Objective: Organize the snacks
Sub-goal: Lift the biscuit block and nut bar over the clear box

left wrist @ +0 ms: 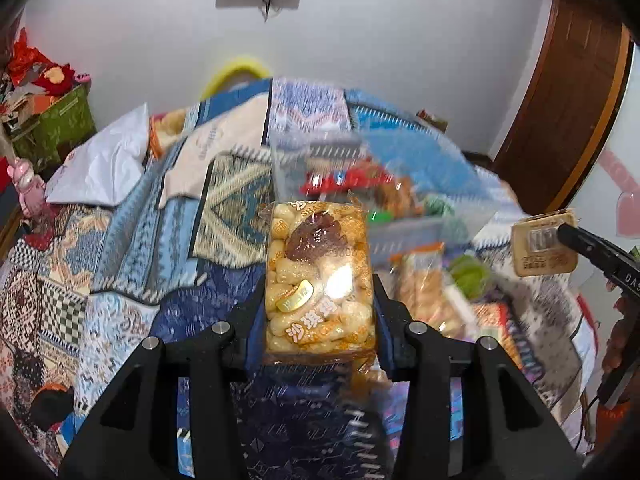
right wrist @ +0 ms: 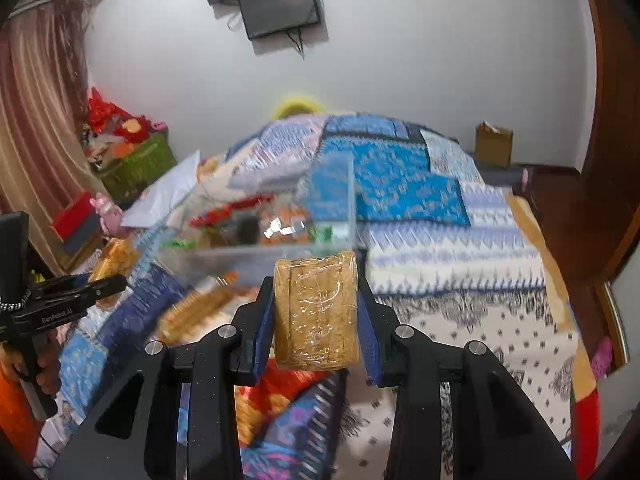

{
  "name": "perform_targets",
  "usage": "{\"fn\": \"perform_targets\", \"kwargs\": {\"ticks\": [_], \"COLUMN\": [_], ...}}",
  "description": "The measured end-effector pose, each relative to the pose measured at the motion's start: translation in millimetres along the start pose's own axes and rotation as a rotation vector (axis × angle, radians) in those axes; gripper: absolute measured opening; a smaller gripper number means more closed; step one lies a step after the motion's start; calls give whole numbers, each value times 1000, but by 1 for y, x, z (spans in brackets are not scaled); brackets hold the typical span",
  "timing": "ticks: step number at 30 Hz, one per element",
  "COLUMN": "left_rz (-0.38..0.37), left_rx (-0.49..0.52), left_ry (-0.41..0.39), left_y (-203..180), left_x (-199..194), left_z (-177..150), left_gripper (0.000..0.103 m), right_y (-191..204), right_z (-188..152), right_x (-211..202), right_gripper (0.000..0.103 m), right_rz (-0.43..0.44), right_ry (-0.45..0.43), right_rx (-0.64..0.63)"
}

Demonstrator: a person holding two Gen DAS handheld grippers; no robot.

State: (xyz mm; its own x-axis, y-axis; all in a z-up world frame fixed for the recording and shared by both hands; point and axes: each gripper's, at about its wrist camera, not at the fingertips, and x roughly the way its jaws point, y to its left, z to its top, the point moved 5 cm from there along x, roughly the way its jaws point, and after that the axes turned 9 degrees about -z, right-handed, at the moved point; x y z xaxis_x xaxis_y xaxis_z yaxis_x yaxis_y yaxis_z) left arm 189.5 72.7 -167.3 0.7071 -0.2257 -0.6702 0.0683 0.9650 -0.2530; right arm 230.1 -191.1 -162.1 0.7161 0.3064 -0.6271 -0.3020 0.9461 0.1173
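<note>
Mostly blurred — clear bin (left wrist: 320,168) and its snacks (left wrist: 360,184) unreadable.

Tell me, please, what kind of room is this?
Probably a bedroom at home: a bed under a patchwork quilt, a curtain and a wall-mounted screen. Both grippers hold snacks.
</note>
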Motion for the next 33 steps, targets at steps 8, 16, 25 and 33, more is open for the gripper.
{"fn": "perform_targets", "kwargs": {"ticks": [8,16,25,33], "left_rz": [5,7,14,19], "left_rx": [11,16,-15,-32], "left_ry": [-53,-61,-13,43], "left_y": [1,8,23,32], "left_x": [1,28,82,124], "left_z": [37,71,91,96], "left_gripper": [45,45,45,45], "right_y": [17,34,41,37], "right_z": [33,58,72,87], "right_x": [2,31,76,115], "right_gripper": [34,34,34,34], "right_rz": [22,48,15,-71], "right_ry": [-85,-97,-68,-50], "right_rx": [-15,-27,-47,-72]}}
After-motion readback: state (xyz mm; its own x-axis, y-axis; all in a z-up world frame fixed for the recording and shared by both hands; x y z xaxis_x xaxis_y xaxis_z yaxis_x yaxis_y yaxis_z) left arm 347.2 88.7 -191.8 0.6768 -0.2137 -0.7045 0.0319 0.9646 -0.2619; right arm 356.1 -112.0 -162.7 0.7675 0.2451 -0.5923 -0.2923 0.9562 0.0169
